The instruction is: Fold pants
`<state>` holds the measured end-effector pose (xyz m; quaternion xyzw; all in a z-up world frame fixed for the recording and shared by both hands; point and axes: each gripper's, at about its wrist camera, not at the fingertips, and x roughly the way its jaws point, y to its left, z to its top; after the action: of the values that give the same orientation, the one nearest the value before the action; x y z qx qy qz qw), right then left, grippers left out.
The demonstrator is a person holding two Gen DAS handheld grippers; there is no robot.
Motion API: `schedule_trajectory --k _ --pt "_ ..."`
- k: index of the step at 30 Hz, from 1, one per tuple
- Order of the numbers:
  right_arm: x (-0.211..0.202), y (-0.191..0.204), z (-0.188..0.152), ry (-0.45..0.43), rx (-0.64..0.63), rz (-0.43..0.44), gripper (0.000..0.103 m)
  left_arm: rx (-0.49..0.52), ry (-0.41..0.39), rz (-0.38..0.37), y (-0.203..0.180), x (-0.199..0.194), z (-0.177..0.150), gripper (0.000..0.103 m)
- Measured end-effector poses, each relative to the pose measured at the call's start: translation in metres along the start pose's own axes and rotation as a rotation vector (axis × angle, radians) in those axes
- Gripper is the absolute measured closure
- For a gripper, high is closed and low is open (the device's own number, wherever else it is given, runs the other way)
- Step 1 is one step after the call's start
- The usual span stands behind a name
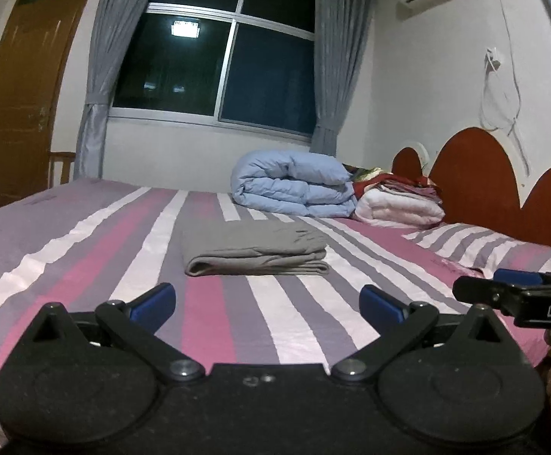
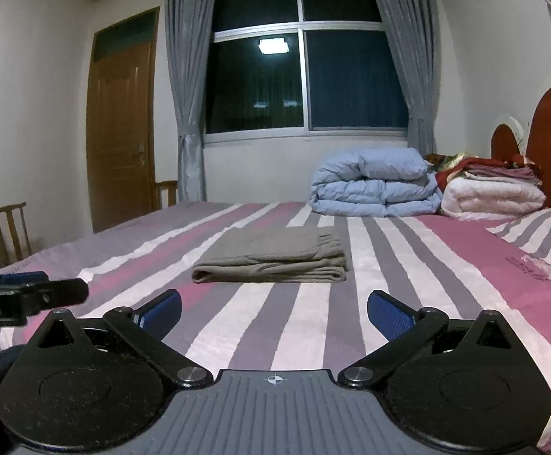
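Note:
The grey pants lie folded in a flat, neat stack on the striped bed sheet, in the middle of the bed; they also show in the right wrist view. My left gripper is open and empty, low over the sheet, short of the pants' near edge. My right gripper is open and empty too, just short of the pants. Each gripper shows at the edge of the other's view: the right one at the far right, the left one at the far left.
A folded light blue duvet and a pile of white and red bedding sit at the bed's far side by the red headboard. A striped pillow lies at right. Wooden chairs and a door stand at left.

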<state>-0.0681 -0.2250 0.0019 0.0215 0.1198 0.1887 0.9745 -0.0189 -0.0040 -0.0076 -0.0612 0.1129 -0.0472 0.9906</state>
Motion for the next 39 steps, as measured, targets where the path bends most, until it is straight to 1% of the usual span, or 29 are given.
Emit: schedule_trajectory --k 4,9,39 --pt "0.0014 -0.0010 0.0007 0.006 -0.002 0.003 0.000 0.019 0.009 -0.003 -0.0027 0.0020 -0.0008 0.006" --pt "0.0035 -0.0077 0.0023 0.013 0.037 -0.009 0.000 0.021 0.015 -0.005 -0.0024 0.0025 -0.0008 0.006" --pt "0.0028 -0.0054 0.0017 0.020 0.021 -0.009 0.000 0.018 0.009 -0.008 -0.0031 0.0036 0.0011 0.006"
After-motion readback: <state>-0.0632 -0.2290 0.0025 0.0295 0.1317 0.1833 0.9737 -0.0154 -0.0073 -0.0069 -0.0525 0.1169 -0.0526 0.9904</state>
